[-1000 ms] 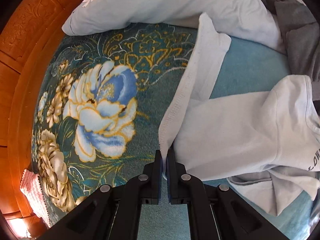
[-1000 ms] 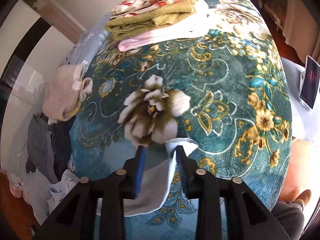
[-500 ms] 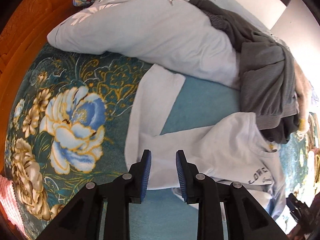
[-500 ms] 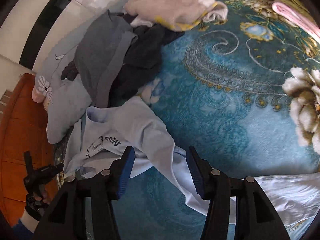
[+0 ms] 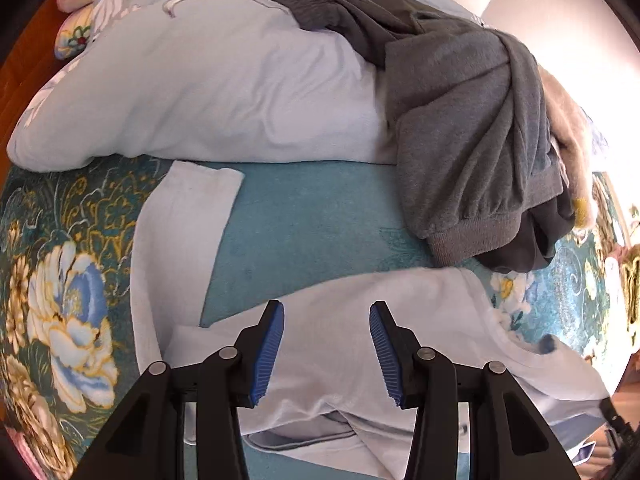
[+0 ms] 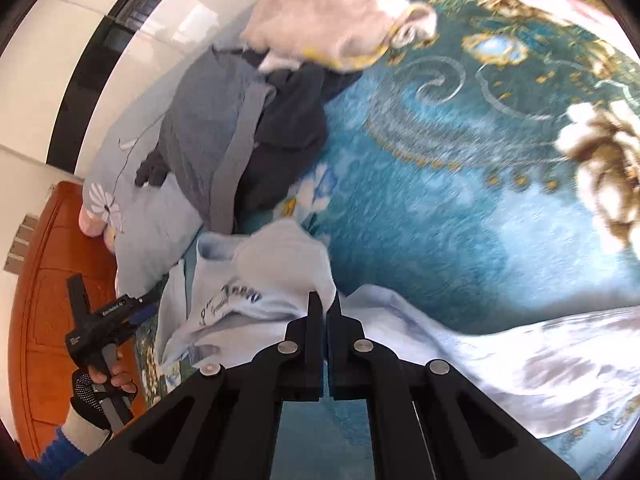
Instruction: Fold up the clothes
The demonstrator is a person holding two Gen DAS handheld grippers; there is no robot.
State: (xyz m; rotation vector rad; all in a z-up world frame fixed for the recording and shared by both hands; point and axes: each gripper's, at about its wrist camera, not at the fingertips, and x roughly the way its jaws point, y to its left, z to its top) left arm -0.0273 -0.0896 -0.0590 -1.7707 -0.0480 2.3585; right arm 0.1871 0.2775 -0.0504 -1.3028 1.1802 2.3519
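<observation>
A pale blue shirt [image 5: 420, 300] with dark lettering lies crumpled on the teal floral bedspread [image 5: 312, 224], one sleeve [image 5: 180, 232] stretched toward the pillow. My left gripper [image 5: 326, 312] hovers over the shirt's body. Its blue-padded jaws are opening and the cloth lies below them, not pinched. In the right wrist view my right gripper [image 6: 325, 300] is shut, with a fold of the shirt [image 6: 280, 264] caught at its tips near the lettering. The left gripper [image 6: 144, 308] shows there at the far left, held by a gloved hand [image 6: 96, 384].
A pale blue pillow [image 5: 208, 92] lies behind the shirt, with a heap of grey and dark clothes [image 5: 472, 152] on it. A beige fluffy garment [image 6: 328, 16] tops that heap. The wooden headboard [image 6: 44, 280] borders the bed at the left. The bedspread [image 6: 460, 220] stretches to the right.
My left gripper let go of the shirt's hem, opened and pulled back above the shirt. My right gripper swung from the far bedspread to the shirt and closed on its fabric.
</observation>
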